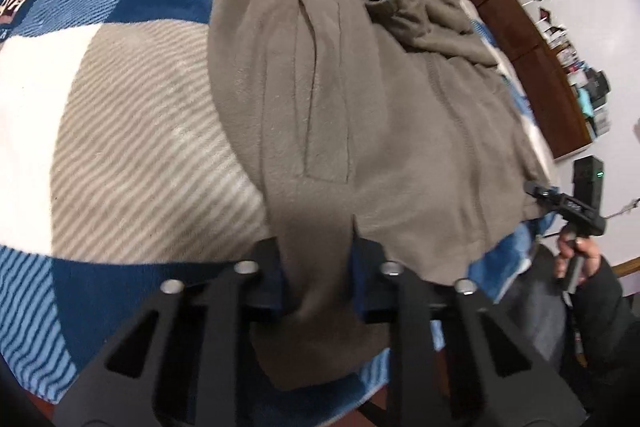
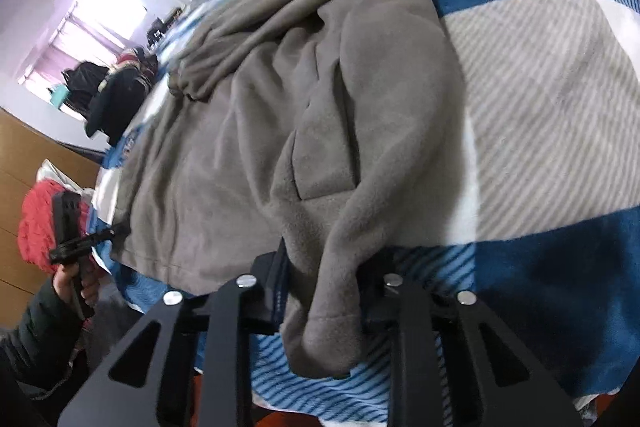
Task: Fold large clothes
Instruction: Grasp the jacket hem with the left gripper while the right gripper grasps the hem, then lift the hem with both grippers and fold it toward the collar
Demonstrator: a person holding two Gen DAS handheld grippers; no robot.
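I have the grey fleece garment spread lengthwise on the bed, over the blue, white and grey checked blanket, its hem edge nearest me and its bunched sleeves at the far end. My left hand-held gripper is clamped on one corner of that hem; the fabric runs up between the pads and hangs down past them toward the camera. My right hand-held gripper is clamped on the other hem corner, where a thick roll of fleece is pinched and droops over the blanket's near edge. I hold both corners because a piece this large will only fold evenly if its edge travels as one taut line. In my judgement the next move is to lift and carry the hem toward the sleeves. The fleece is soft and heavy, so the middle may sag or a corner may slip out.
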